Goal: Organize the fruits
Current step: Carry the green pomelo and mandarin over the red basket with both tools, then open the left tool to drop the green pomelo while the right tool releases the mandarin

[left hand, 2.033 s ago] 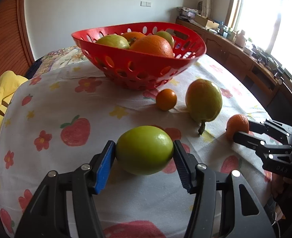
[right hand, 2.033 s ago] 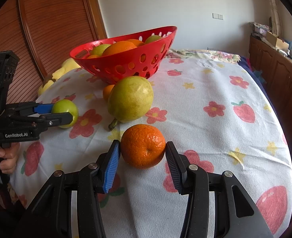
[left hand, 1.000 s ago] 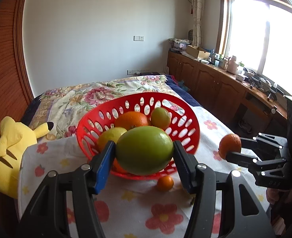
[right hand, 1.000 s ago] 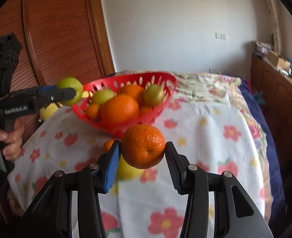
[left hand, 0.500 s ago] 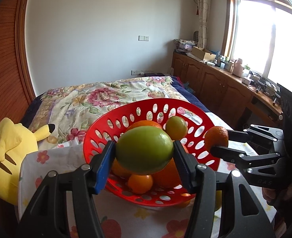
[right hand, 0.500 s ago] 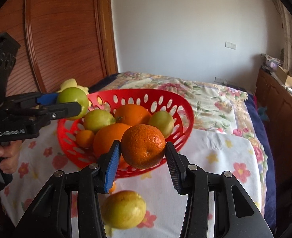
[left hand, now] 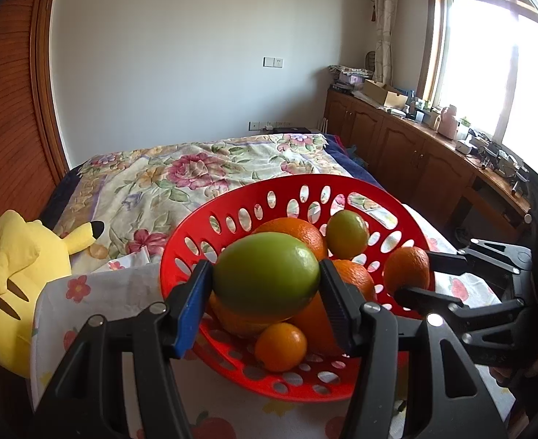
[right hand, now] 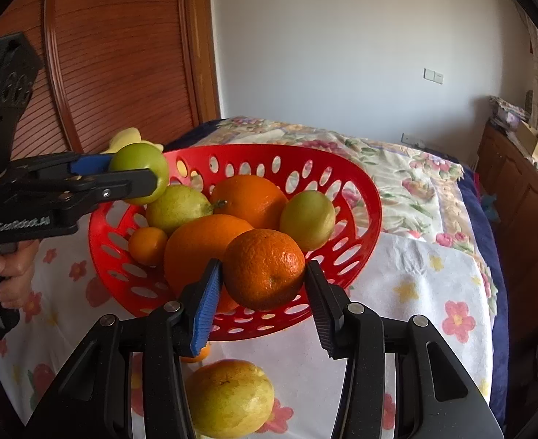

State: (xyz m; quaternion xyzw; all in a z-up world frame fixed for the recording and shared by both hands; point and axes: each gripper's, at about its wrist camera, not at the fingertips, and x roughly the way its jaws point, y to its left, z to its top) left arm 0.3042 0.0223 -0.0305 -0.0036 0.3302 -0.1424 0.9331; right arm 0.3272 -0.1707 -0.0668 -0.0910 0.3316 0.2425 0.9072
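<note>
Bedroom light from a big window falls on a table spread with a white cloth (right hand: 426, 292) printed with flowers, stars and strawberries; a bed with a floral quilt (left hand: 181, 175) lies behind it.

On the cloth stands a red plastic basket (right hand: 364, 197) with oval holes, holding oranges, a small orange fruit and yellow-green fruits. The left gripper (left hand: 265, 292) is clamped on a green fruit (left hand: 265, 278), an oval whose long axis runs sideways from pad to pad; the blue pad presses one end and the black pad the other. In the right wrist view this fruit hangs above the basket's left rim. The right gripper (right hand: 263, 289) is clamped on an orange (right hand: 265, 269), nearly round, its dimpled stem end turned toward the camera and a little down. It is held over the basket's near rim, in front of a larger orange (right hand: 199, 248) that lies inside.

Outside the basket, a yellow-green pear (right hand: 228, 398) lies on the cloth below the right gripper, and a small orange fruit (right hand: 197, 353) shows just behind the blue pad, under the basket's edge.

White lettering on the left gripper's body reads "GenRobot.AI" (right hand: 23, 224); a hand (right hand: 7, 267) grips its handle below.

A yellow plush toy (left hand: 16, 278) sits left of the table against the wood panelling. Wooden cabinets (left hand: 407, 153) run under the window, their top crowded with boxes and small items too small to make out.
</note>
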